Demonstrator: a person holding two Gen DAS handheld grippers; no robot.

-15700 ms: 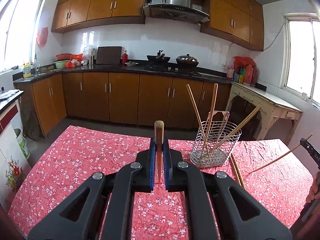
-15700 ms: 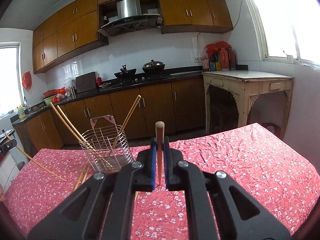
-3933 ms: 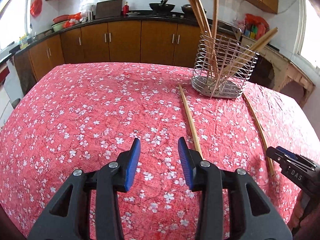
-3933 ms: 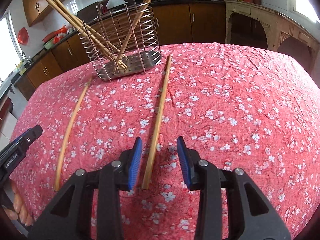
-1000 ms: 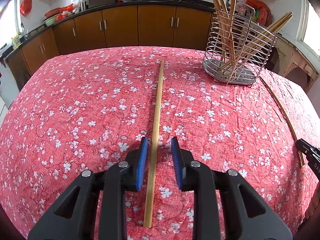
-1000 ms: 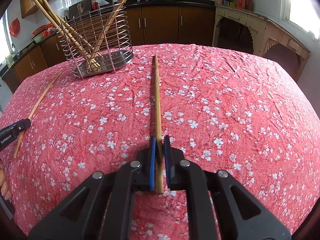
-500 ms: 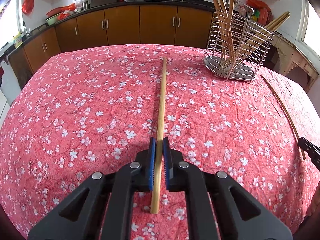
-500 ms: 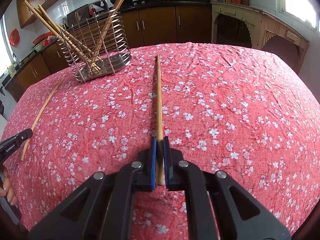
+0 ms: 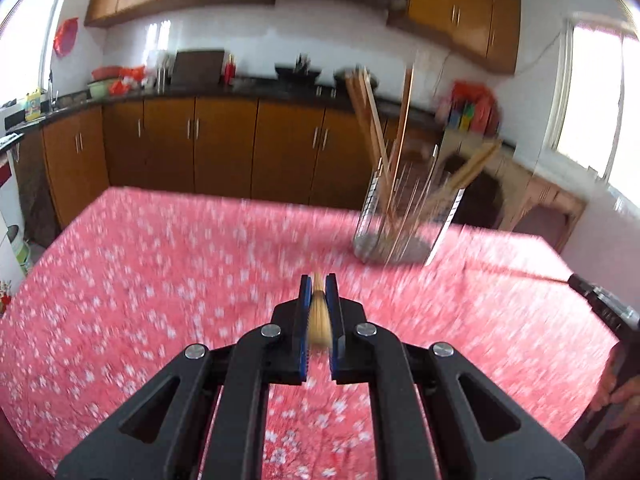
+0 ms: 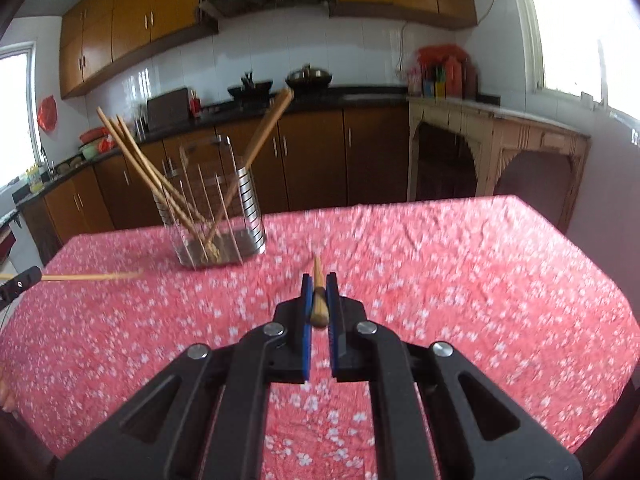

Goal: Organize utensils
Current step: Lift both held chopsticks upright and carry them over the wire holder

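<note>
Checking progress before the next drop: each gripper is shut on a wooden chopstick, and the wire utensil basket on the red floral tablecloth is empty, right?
Not quite. The wire utensil basket already holds several wooden chopsticks, as the right wrist view shows. The left gripper and right gripper are each shut on a wooden chopstick.

A wire utensil holder (image 10: 216, 216) bristling with slanted chopsticks (image 10: 140, 160) stands at the far left of the red floral tablecloth (image 10: 460, 264); the cloth's right side lies open.
</note>
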